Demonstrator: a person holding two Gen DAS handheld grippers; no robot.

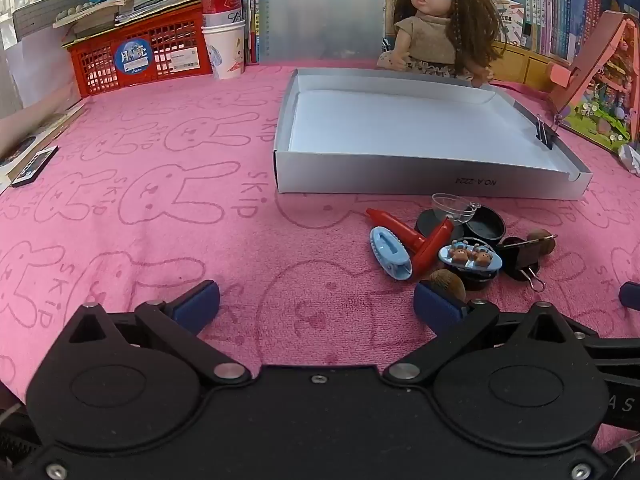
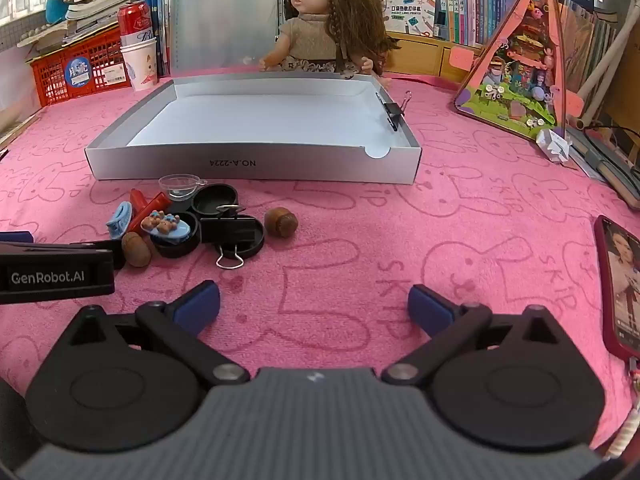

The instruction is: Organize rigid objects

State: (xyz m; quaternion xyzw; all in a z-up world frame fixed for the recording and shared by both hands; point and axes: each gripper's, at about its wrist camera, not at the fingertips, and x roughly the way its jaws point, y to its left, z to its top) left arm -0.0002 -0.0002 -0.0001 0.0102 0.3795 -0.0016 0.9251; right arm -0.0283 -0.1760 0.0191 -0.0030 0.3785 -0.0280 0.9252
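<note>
A shallow white box [image 1: 436,190] [image 2: 256,168] lies on the pink cloth with a black binder clip [image 1: 545,133] [image 2: 393,114] on its right wall. In front of it sits a pile of small objects: red clip [image 1: 424,246], blue hair clip [image 1: 390,253], bear clip [image 1: 470,256] [image 2: 166,224], black lids [image 1: 486,224] [image 2: 214,200], clear scoop [image 1: 454,206] [image 2: 178,186], large black binder clip [image 2: 228,230], brown nuts [image 2: 282,221] [image 2: 136,249]. My left gripper [image 1: 316,300] is open, its right finger beside the pile. My right gripper [image 2: 314,304] is open and empty, right of the pile.
A doll [image 1: 440,20] [image 2: 324,20] sits behind the box. A red basket [image 1: 140,56], a can in a paper cup [image 1: 222,24], a pink toy house [image 2: 520,80], a phone [image 2: 622,284] and bookshelves ring the cloth.
</note>
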